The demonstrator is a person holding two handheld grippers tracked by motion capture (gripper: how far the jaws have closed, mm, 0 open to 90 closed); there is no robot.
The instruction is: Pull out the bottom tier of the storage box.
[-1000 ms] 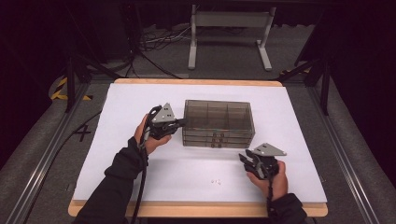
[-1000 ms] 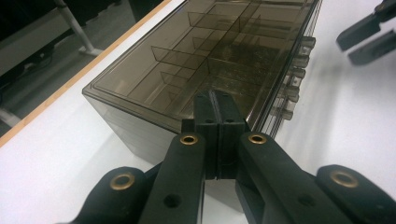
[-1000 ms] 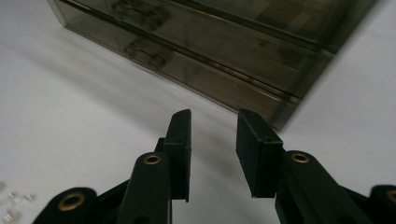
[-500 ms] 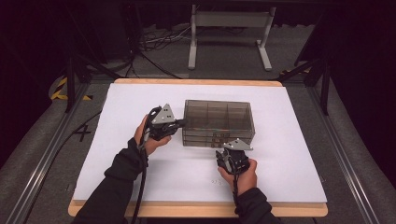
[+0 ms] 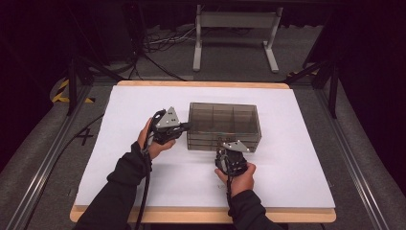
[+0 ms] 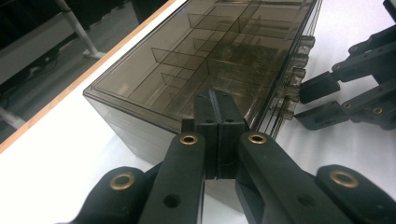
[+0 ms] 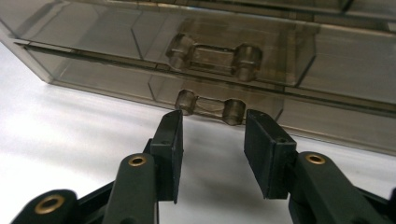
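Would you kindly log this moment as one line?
left gripper: shut, against drawer box | right gripper: open, jaws opening, at bottom drawer handle, not gripping

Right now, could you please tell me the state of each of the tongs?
Left tongs: shut, empty, tips against the drawer box.
Right tongs: open, just been opening, empty, facing the lowest drawer handle.

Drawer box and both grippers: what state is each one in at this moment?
Drawer box: upright on the white table, drawers pushed in.
Lowest drawer handle: untouched, just ahead of the right gripper's open jaws.
Upper drawer handle: untouched.
Left gripper: jaws shut, tips against the box's end.
Right gripper: jaws apart, just been opening, nothing between them yet.
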